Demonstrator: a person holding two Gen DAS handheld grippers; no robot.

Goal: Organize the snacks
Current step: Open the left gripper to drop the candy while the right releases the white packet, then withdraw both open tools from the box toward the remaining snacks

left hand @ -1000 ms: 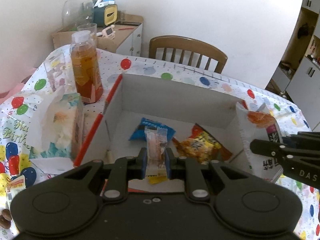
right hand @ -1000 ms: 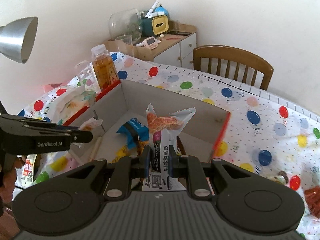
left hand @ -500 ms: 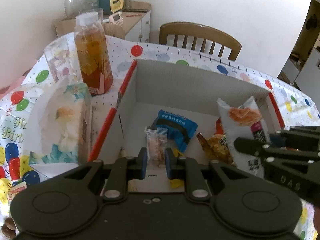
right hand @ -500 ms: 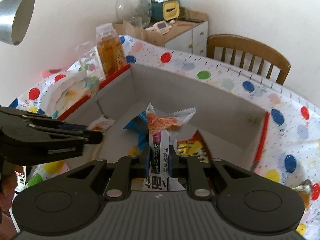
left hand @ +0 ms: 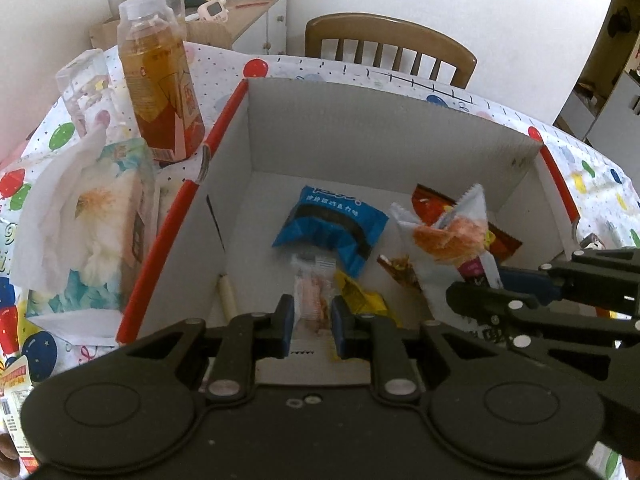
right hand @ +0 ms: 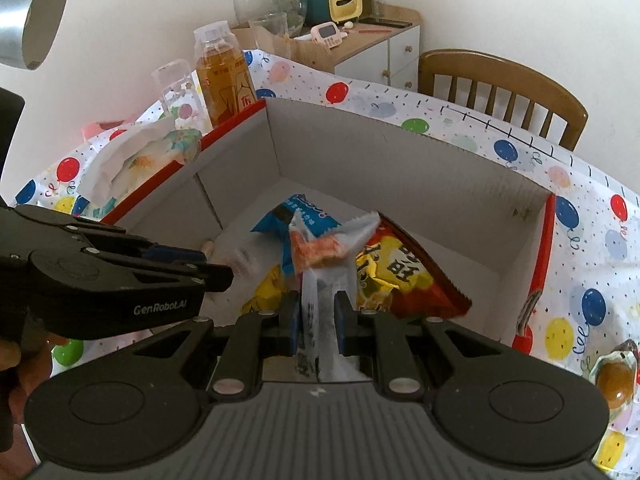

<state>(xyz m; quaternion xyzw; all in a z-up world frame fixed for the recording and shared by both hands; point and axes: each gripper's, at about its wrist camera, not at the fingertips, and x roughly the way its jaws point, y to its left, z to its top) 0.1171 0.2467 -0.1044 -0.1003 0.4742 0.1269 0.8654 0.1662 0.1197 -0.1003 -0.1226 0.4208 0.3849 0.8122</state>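
Note:
A white cardboard box with red edges (left hand: 380, 128) (right hand: 400, 168) holds a blue snack pack (left hand: 332, 228) (right hand: 288, 212), a red and yellow bag (right hand: 396, 276) (left hand: 500, 240) and a yellow wrapper (left hand: 360, 296). My left gripper (left hand: 308, 320) (right hand: 216, 276) is inside the box, jaws slightly parted around a small clear pink snack packet (left hand: 312, 292). My right gripper (right hand: 316, 316) (left hand: 464, 300) is low in the box, jaws slightly parted around a white snack bag with an orange picture (right hand: 324, 268) (left hand: 448, 248).
Left of the box stand an amber drink bottle (left hand: 160, 80), a clear glass (left hand: 80, 88) and a tissue pack (left hand: 88, 216). A wooden chair (left hand: 392, 52) is behind the table. A cabinet with clutter (right hand: 340, 36) stands at the back. Wrapped sweets (right hand: 612, 376) lie at right.
Both grippers moved forward and down into the box with their packets. Their jaws have widened a little and the packets look looser.

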